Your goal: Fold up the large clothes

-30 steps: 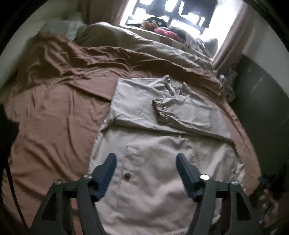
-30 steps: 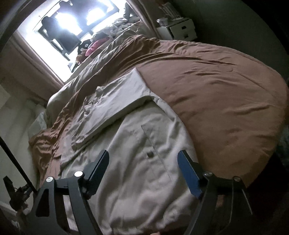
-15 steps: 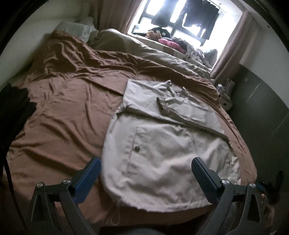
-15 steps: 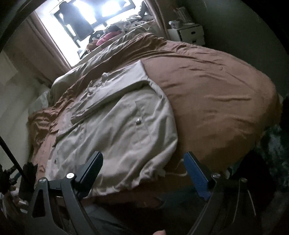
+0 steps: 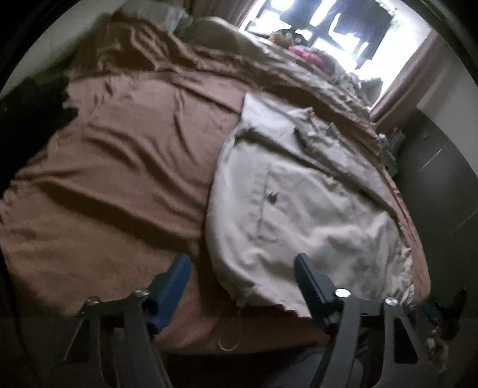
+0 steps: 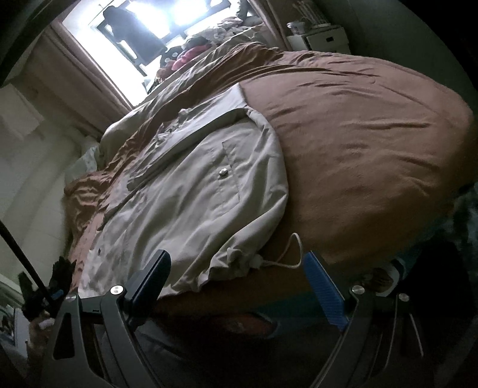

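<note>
A light beige jacket [image 5: 304, 191] lies flat on the brown bedspread [image 5: 119, 167], sleeves folded across its upper part, hem toward me. It also shows in the right wrist view [image 6: 203, 191], with its drawstring [image 6: 286, 253] trailing off the hem. My left gripper [image 5: 242, 274] is open and empty, at the hem's left corner near the bed's front edge. My right gripper [image 6: 236, 277] is open and empty, low at the hem's right corner by the drawstring. Neither touches the jacket.
A grey-beige duvet [image 5: 269, 59] is bunched at the far side under a bright window [image 5: 343, 27] with clothes piled on the sill. A white bedside cabinet [image 6: 322, 38] stands beyond the bed. A dark wardrobe wall [image 5: 442, 185] is on the right.
Both grippers have pulled back from above the jacket toward its hem and the bed's front edge, then dropped lower. Both stayed open. The jacket has not moved.
</note>
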The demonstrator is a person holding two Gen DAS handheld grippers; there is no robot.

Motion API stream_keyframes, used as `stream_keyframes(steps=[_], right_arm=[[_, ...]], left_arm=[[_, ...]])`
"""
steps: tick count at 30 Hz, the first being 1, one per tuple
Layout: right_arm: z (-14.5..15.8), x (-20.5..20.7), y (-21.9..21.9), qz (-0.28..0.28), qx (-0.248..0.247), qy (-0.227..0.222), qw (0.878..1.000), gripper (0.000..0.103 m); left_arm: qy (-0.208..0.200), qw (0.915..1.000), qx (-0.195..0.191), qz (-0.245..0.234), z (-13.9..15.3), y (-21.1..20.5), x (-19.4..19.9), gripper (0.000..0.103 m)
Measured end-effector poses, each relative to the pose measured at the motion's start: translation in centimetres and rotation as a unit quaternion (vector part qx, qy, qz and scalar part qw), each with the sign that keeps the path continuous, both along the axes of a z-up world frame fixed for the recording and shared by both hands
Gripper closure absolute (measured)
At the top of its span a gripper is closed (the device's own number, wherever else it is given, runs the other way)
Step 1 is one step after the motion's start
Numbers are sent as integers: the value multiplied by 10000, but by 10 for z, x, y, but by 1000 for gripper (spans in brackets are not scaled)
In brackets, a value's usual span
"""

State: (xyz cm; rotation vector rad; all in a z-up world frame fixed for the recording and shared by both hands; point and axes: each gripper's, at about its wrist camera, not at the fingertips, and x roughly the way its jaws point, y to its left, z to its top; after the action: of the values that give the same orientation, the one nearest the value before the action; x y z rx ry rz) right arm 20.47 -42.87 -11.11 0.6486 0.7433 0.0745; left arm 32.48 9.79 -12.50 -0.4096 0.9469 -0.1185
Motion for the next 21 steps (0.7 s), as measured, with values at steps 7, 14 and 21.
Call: stream_keyframes(steps=[7,14,21], right_arm=[[-27,37,-6,-39,232,180,9996,26],[-41,67,-21,-140,241,316,9991,30],[-50,82,-31,2,831,150,9964,34]], left_arm=[[251,9993,-269,-61,-40,9,22,45],[513,9977,-446,-18,-71,14,54,57],[444,9966,-677,-128,-76,11,79,57]])
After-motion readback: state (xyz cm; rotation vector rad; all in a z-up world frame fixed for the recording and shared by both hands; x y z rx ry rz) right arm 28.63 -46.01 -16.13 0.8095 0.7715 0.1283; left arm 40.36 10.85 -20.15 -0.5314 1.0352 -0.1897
